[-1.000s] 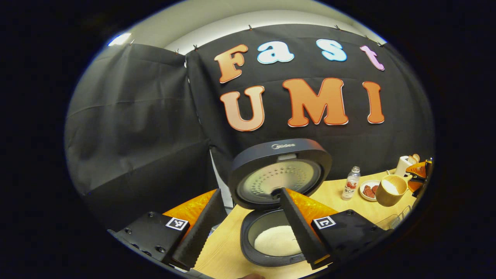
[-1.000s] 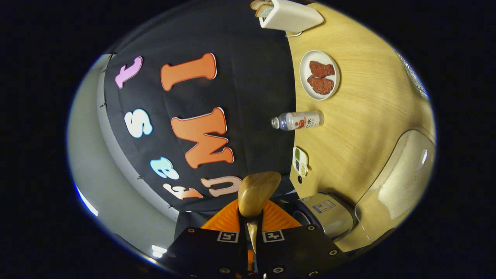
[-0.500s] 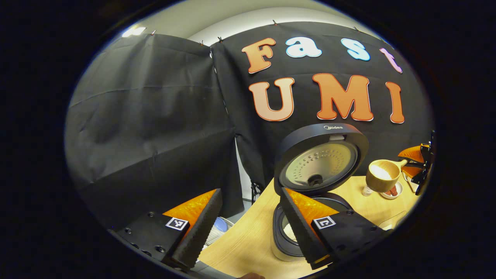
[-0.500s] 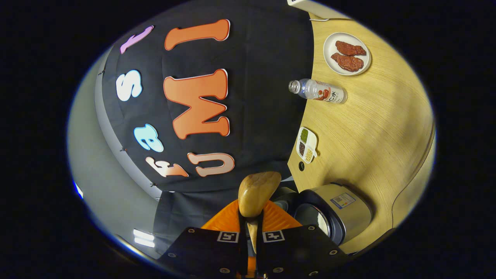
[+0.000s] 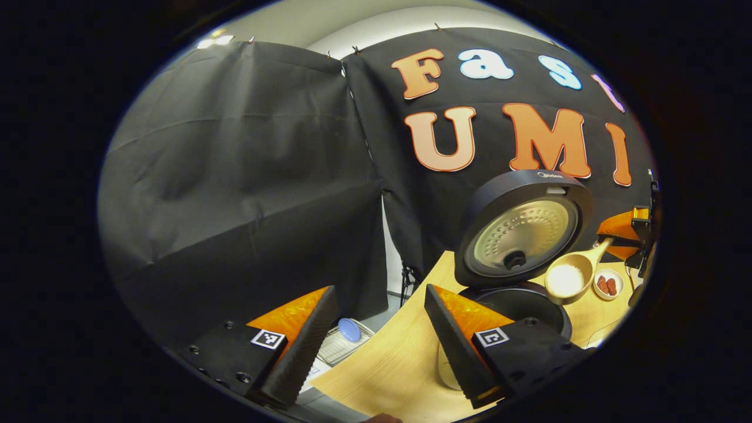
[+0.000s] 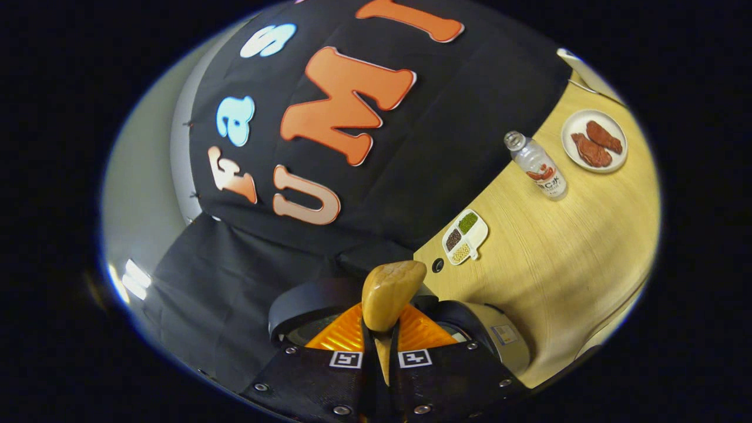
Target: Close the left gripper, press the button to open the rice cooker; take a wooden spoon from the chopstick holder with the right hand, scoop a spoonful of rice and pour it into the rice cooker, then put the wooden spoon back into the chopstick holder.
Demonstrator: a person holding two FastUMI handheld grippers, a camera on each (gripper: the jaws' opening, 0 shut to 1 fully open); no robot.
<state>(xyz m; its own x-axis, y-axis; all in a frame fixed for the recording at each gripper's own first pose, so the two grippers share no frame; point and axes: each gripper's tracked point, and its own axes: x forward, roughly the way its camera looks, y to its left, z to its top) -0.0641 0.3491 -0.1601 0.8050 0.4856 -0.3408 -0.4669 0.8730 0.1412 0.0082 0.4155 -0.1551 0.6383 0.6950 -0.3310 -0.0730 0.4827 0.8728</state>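
In the left gripper view the rice cooker (image 5: 517, 302) stands on the wooden table (image 5: 399, 370) with its lid (image 5: 523, 235) raised. A wooden spoon (image 5: 568, 277) heaped with white rice tilts just above the pot's right rim, held by the right gripper (image 5: 637, 238) at the far right. My left gripper (image 5: 376, 346) is open and empty, left of the cooker. In the right gripper view the right gripper (image 6: 380, 341) is shut on the spoon's handle, the bowl's back (image 6: 389, 294) faces me, and the cooker (image 6: 487, 335) lies below.
A sectioned dish of beans (image 6: 465, 236), a clear bottle (image 6: 536, 167) and a plate of red meat (image 6: 593, 141) stand on the table near the cloth wall. A rack with a blue lid (image 5: 346, 338) sits below the table's left edge.
The spoon of rice has moved left and down to the cooker's rim and begun to tilt. My left gripper has swung left, away from the cooker, staying open.
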